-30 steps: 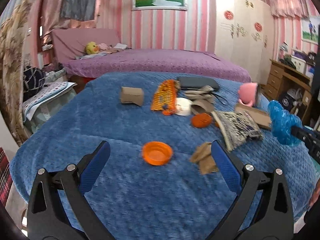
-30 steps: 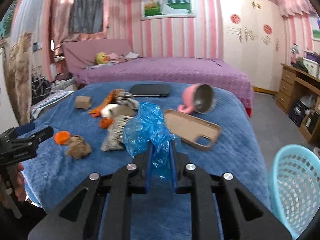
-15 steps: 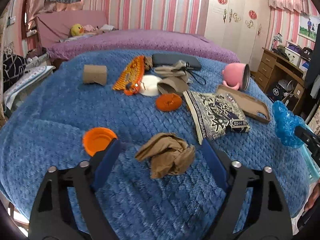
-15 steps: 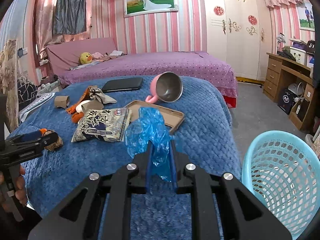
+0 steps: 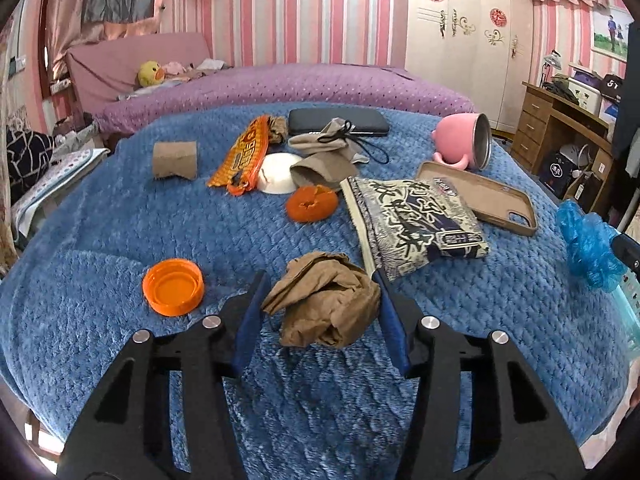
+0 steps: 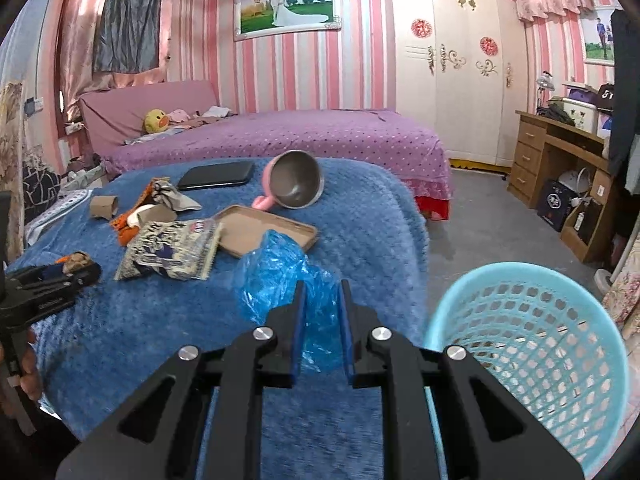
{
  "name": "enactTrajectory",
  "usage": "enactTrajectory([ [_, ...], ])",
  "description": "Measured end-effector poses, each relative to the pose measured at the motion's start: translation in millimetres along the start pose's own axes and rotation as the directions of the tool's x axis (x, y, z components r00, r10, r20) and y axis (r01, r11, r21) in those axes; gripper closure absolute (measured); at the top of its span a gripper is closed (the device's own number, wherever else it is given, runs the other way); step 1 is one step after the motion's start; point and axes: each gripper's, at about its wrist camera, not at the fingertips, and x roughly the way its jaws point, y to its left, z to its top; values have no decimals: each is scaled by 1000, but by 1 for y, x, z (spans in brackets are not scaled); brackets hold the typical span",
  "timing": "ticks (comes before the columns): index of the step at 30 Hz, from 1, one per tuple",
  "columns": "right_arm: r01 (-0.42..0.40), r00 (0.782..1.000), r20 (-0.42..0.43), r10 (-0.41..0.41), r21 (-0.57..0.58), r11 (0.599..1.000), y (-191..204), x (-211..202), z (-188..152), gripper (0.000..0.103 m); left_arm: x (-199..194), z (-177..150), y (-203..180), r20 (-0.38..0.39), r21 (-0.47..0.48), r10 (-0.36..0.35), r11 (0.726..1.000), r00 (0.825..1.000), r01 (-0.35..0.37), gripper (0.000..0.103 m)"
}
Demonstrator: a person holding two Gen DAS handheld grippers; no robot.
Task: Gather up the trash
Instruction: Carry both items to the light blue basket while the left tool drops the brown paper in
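A crumpled brown paper [image 5: 326, 300] lies on the blue blanket [image 5: 120, 220], between the blue pads of my left gripper [image 5: 319, 276]. The jaws are closing on it. The pads stand right at its two sides, and the paper does not look squeezed. An orange cap [image 5: 173, 287] sits just left of that gripper. My right gripper [image 6: 322, 284] is shut on a crumpled blue plastic bag [image 6: 280, 276], held above the blanket's right edge beside the light blue basket [image 6: 520, 270]. The same bag [image 5: 588, 248] shows at the far right of the left wrist view.
Further back on the blanket lie a snack bag [image 5: 416, 220], an orange peel-like piece [image 5: 312, 204], a tan phone case [image 5: 480, 196], a tipped pink mug [image 5: 460, 142], a cardboard roll [image 5: 175, 160], an orange wrapper [image 5: 244, 152] and a black case [image 5: 338, 121]. A wooden desk [image 6: 560, 160] stands at right.
My left gripper moved forward from the orange cap to the brown paper, and its jaws narrowed around it. My right gripper carried the blue bag rightward toward the basket.
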Motion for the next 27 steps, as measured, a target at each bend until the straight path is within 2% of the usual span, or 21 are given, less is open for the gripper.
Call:
enactTrajectory([
  [8,74,997,8,-74,34,997,-48,-14,-10,87,-14,1,-6,34,-32,-20,999,999,21,52],
  [17,148,989,-5,-148,79,986,-97,-26,-24,87,-23,6,-41,54,-11,-87,996,995,87,52],
  [23,195,981,-1,-195,103,976,-123,-36,-28,87,-22,6,-79,52,28,-123,992,991,122,52],
  [27,225,974,-9,-227,146,963,-149,-40,-33,87,-24,6,-112,60,23,-183,983,981,182,52],
])
